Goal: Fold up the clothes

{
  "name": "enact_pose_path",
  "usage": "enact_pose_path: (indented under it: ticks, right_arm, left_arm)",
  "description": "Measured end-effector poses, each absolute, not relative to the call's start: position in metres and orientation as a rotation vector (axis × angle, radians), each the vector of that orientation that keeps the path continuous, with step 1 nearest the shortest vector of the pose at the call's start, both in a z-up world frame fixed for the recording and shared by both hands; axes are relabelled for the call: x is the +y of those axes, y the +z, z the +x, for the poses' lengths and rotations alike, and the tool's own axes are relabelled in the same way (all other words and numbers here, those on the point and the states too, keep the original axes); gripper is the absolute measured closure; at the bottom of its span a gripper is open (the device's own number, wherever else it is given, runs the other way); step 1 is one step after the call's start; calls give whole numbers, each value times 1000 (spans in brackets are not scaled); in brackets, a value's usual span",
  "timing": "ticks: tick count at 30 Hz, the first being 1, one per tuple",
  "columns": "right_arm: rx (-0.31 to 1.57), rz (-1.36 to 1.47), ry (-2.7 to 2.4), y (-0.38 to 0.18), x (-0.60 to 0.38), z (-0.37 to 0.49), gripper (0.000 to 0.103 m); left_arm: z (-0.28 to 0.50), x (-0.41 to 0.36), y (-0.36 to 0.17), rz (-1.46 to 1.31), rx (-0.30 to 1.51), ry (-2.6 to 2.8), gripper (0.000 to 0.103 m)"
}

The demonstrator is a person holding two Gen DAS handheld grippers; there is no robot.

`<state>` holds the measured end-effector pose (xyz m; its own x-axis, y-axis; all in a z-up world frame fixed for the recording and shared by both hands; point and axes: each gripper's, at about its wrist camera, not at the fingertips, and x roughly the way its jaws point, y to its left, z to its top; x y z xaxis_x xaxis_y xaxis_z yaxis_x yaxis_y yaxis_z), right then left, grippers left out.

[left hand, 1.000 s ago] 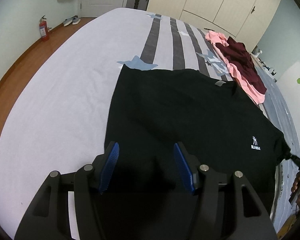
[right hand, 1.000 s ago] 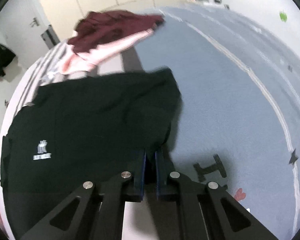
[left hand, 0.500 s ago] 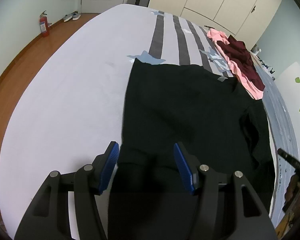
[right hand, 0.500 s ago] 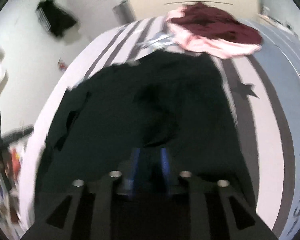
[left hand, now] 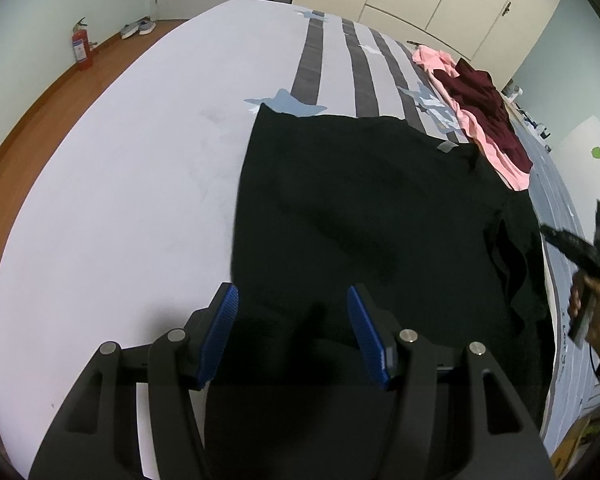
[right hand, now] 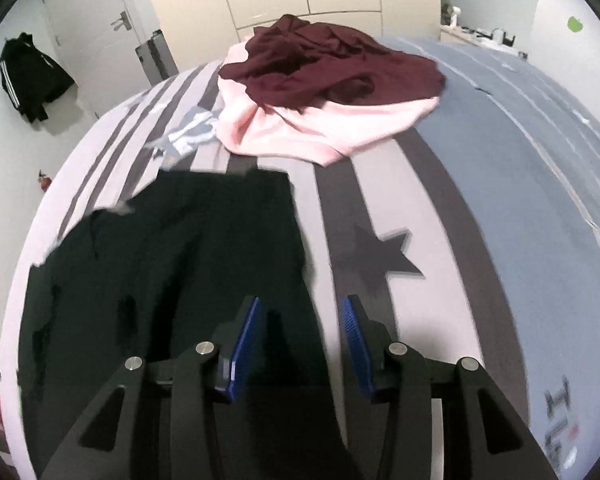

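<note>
We see a black T-shirt spread on the bed, its near part lying under both tools and its far edge reaching a pale blue star printed on the cover; in the left wrist view its right side is folded inward, with a sleeve rumpled along that edge. Our left gripper hangs above the shirt's near left part with its blue pads standing well apart; dark cloth lies below the gap, and the pads press on nothing. Our right gripper points down at the shirt's right border, where black cloth meets the striped cover; its jaws are apart with only the cloth's edge and the bedcover seen beneath them, nothing pinched. In the left wrist view that right tool shows at the far right edge, gripped by a hand in a dark sleeve, beside the shirt and apart from it. Further up the bed a maroon garment lies heaped on a pink garment, both well clear of the black shirt. A red fire extinguisher stands on the wooden floor by the wall, a black jacket hangs near the door, and cream wardrobe doors close the far side of the room
</note>
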<state>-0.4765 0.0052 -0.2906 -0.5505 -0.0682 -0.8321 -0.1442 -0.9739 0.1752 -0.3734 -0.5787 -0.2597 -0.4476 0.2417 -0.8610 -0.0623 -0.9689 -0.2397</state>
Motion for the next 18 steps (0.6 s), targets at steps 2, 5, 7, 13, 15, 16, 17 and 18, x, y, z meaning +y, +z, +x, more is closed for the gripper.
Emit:
enact_pose_path:
  ticks: [2, 5, 7, 13, 15, 16, 17, 18]
  right_arm:
    - [369, -1479, 2726, -294, 3, -496, 64]
    - [360, -1509, 2733, -303, -2, -524, 64]
    - [380, -1544, 2732, -310, -2, -539, 67]
    - [428, -1557, 2664, -323, 28, -567, 98]
    - [469, -1565, 2640, -329, 41, -570, 97]
    - [488, -1570, 2628, -332, 48, -571, 92]
    - [507, -1575, 2617, -336, 54, -573, 89]
    - [527, -1580, 2605, -339, 61, -574, 89]
  left_arm:
    - [-377, -578, -261, -1538, -255, 2518, 49]
    - [-384, -578, -265, -1551, -266, 2519, 49]
    - [-387, -579, -267, -1559, -282, 2521, 49]
    - [-391, -580, -273, -1583, -286, 2521, 49]
    - [-393, -580, -276, -1596, -285, 2519, 49]
    - [-393, -580, -277, -1602, -286, 2518, 49]
    - [-394, -581, -279, -1608, -288, 2518, 49]
    - [-395, -581, -280, -1613, -289, 2518, 49]
